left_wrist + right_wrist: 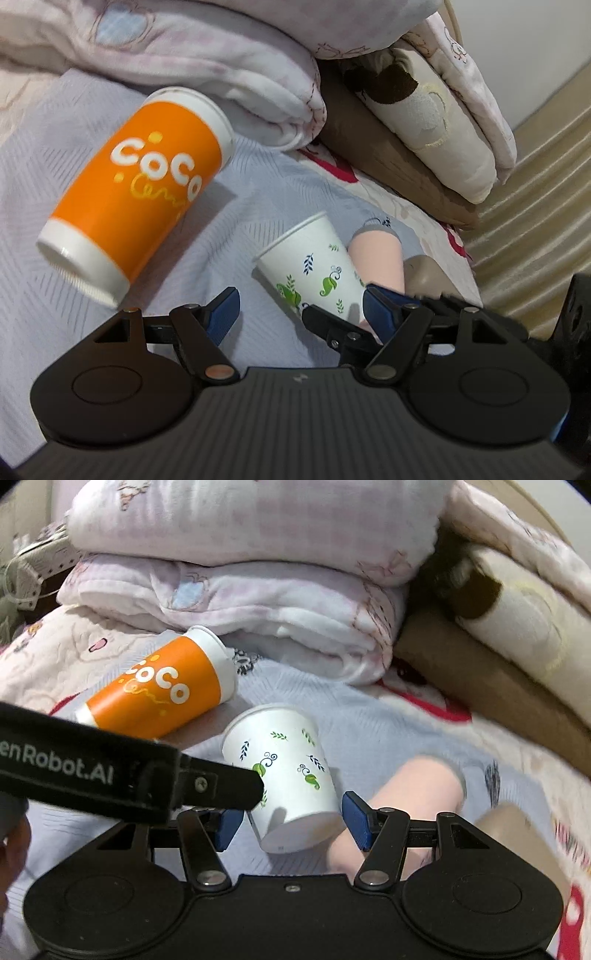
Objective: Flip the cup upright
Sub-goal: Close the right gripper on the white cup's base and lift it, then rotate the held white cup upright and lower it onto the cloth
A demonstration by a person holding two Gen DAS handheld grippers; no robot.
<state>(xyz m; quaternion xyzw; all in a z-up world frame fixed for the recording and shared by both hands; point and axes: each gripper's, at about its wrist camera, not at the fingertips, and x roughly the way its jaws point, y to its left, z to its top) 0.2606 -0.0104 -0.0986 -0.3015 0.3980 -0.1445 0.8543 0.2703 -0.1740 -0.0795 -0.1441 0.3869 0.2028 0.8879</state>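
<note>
A white paper cup with green leaf prints (pixel 284 771) lies tilted on a pale blue cloth (pixel 369 723), its base toward me. My right gripper (pixel 293 821) is open with its blue pads on either side of the cup's base; I cannot tell if they touch it. The cup also shows in the left wrist view (pixel 317 273). My left gripper (pixel 301 314) is open and empty, just left of the cup, and its black finger crosses the right wrist view (pixel 207 786). An orange COCO cup (pixel 144 195) lies on its side further left (pixel 162 690).
Folded pink and white blankets (pixel 258 579) are stacked behind the cups. Brown and cream pillows (pixel 498 646) lie at the right. A pale pink cylinder (pixel 402 805) lies just right of the white cup. A quilted bedspread (pixel 498 738) surrounds the cloth.
</note>
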